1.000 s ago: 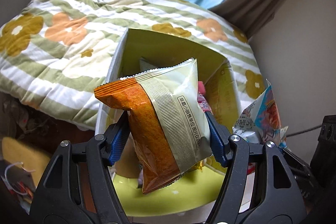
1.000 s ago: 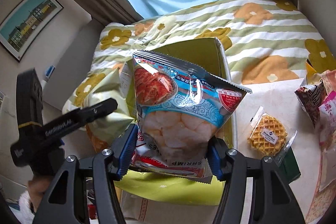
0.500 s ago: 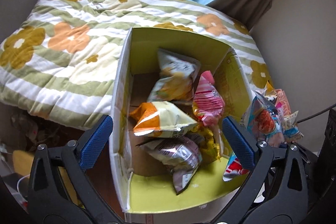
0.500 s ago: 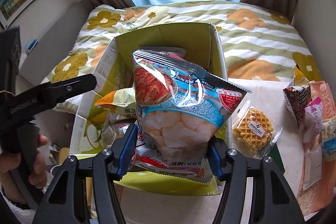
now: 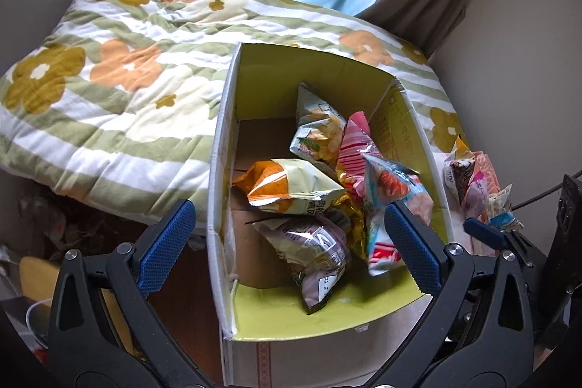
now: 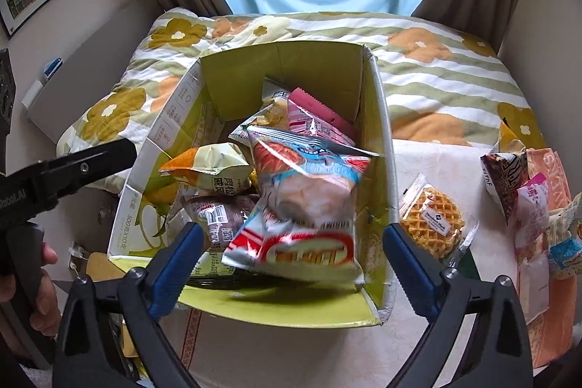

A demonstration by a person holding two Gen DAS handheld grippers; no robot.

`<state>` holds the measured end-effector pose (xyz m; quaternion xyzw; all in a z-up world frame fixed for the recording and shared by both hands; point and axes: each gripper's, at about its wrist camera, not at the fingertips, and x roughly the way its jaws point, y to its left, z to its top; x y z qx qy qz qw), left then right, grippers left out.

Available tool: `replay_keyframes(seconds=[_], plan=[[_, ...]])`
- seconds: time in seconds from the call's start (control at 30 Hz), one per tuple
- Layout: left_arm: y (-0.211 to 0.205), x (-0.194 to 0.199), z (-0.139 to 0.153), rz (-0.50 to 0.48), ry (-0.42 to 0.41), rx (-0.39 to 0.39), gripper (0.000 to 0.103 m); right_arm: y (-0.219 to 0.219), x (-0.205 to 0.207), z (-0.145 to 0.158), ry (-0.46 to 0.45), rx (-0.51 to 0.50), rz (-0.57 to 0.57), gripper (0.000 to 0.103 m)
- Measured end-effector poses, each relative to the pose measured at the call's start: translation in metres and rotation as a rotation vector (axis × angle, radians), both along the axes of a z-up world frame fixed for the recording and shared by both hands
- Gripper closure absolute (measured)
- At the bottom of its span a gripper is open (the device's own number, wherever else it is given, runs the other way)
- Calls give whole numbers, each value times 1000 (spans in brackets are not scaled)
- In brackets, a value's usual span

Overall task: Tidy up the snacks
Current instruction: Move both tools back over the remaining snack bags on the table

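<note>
Right tongs point(image 6: 291, 253) seen opening, pads clear of shrimp chip bag point(image 6: 302, 202); bag blurred, lying tilted atop other packets inside green-lined cardboard box point(image 6: 378, 104). Left tongs point(image 5: 291, 239) spread wide, nothing gripped, held over same box. Orange-and-cream packet point(image 5: 287, 186) rested in box middle, pink striped packet point(image 5: 353, 144) behind it. Waffle packet point(image 6: 431, 220) laid on bench just right of box; more snacks point(image 6: 527, 202) piled at far right. Floral quilt point(image 5: 120, 79) spread on bed behind box.
</note>
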<state>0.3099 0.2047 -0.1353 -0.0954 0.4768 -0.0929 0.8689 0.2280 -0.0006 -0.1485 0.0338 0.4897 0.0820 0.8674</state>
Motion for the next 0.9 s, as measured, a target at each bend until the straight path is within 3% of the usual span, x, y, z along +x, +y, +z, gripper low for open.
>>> replay_keyframes(seconds=[0.27,0.57,0.9], plan=[[-13,-14,2,-18,-6,0,0,-7,-19,8,-53,-7,8,5],[-54,-18,12,-91,-24,10,0,-38,-39,30,-110,-60,-25,5],[-164,-3,44,-182,-76,27,0,-139,-33,39,-111,-73,-97,5]])
